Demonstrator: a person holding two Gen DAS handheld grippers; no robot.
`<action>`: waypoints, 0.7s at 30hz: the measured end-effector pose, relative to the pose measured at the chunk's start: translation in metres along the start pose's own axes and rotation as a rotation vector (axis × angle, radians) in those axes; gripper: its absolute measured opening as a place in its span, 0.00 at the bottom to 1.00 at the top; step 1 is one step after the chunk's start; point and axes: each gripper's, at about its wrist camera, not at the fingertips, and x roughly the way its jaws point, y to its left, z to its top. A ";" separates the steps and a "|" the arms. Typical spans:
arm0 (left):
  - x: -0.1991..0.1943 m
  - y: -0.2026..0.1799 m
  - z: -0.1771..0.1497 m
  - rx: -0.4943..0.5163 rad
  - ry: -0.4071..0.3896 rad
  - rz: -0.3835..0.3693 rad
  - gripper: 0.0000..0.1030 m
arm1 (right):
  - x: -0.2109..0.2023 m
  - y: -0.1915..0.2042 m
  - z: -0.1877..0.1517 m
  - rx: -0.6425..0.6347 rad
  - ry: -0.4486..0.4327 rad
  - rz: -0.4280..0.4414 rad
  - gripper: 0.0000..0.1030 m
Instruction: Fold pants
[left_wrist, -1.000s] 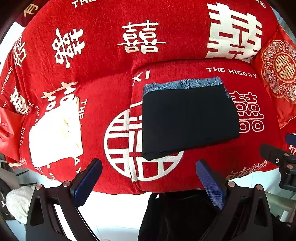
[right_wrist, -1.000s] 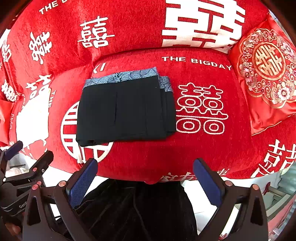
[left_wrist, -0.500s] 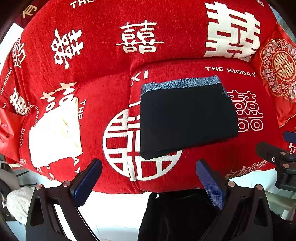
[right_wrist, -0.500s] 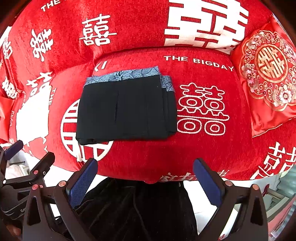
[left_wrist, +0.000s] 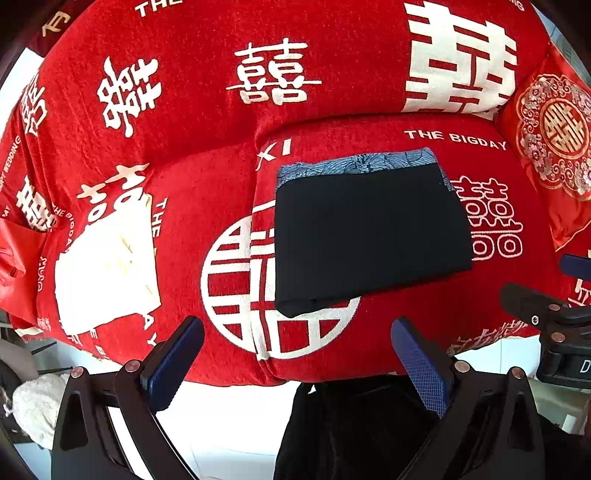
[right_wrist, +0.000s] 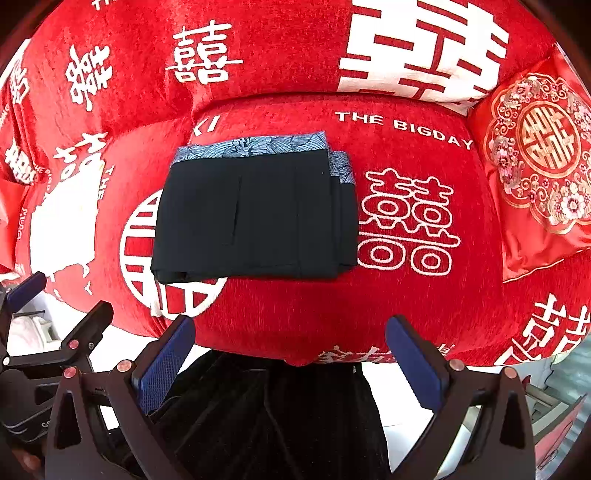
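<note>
The pants (right_wrist: 255, 218) look folded already: they sit in a neat dark square w/ a blue patterned band along the far edge, flat on the seat of the red sofa (right_wrist: 406, 295), partly over a big white circle print. The layers stack up pretty even, though on the right side a few edges stick out a little, like steps. The left gripper (left_wrist: 295, 365) is wide open and holds nothing, and it hangs in front of the sofa edge, not touching the pants. The right gripper (right_wrist: 288, 362) is the same: wide open, nothing in it, near the front of the seat, apart from the pants. So I think the job is about done. Maybe 1 small thing is left, like lining up those right edges, or nothing at all. There is a shiny red pillow (right_wrist: 535, 166) on the right, and a white thing (left_wrist: 107, 266) lies on the sofa to the left, but I can't tell what it is.
</note>
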 end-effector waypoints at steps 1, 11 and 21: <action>0.000 -0.001 0.000 0.005 0.000 0.000 0.98 | 0.000 0.001 0.000 -0.002 0.000 -0.001 1.00; 0.002 -0.004 0.001 0.015 0.008 -0.010 0.98 | 0.002 0.002 0.001 -0.005 0.005 -0.006 1.00; 0.003 -0.003 0.002 0.014 0.010 -0.017 0.98 | 0.005 0.003 0.004 -0.020 0.014 -0.006 1.00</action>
